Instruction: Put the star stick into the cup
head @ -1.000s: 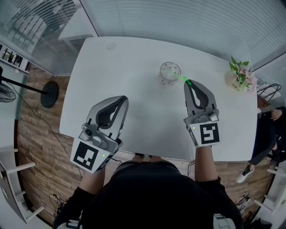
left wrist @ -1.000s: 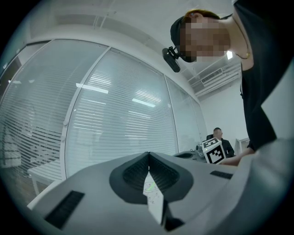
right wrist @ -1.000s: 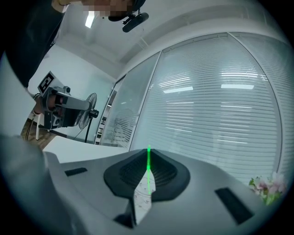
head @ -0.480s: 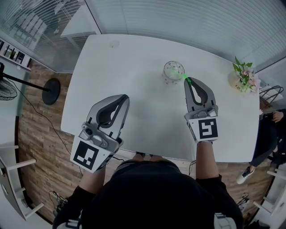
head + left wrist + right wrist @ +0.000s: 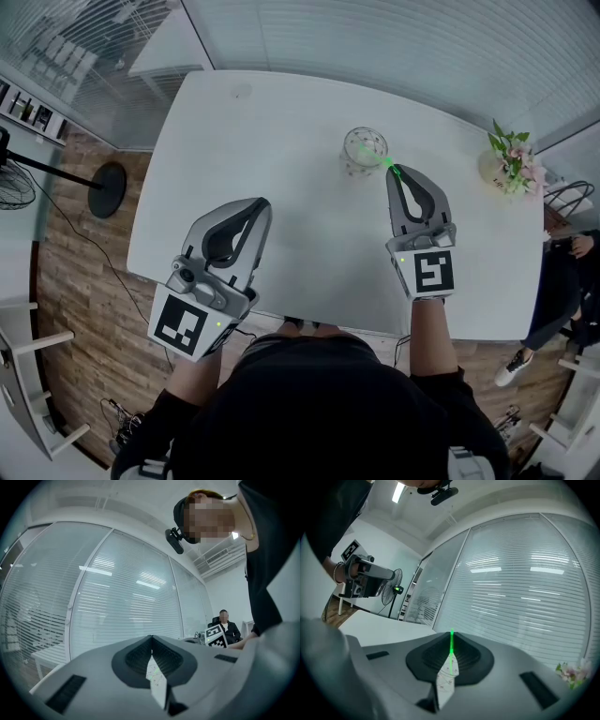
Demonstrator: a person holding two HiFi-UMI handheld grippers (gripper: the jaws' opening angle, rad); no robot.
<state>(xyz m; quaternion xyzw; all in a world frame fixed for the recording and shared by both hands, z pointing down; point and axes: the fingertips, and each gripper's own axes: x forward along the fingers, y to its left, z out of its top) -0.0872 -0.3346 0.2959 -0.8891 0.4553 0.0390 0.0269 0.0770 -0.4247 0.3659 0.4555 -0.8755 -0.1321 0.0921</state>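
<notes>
A clear glass cup (image 5: 363,150) stands on the white table (image 5: 253,141), right of middle toward the far side. My right gripper (image 5: 395,172) is shut on a thin green stick (image 5: 387,165). The stick's free end reaches the cup's right rim. In the right gripper view the stick (image 5: 452,643) rises as a bright green line from between the shut jaws; the cup is hidden there. The star shape cannot be made out. My left gripper (image 5: 262,205) hangs over the table's near left part, shut and empty, its jaws (image 5: 151,640) meeting edge to edge.
A small pot of flowers (image 5: 508,157) sits at the table's right edge. A fan stand (image 5: 105,195) is on the wooden floor to the left. A seated person (image 5: 562,281) is at the far right. Glass walls with blinds surround the table.
The right gripper has edged a little forward and left, bringing the stick's tip from beside the cup up to its right rim. The left gripper has stayed in place.
</notes>
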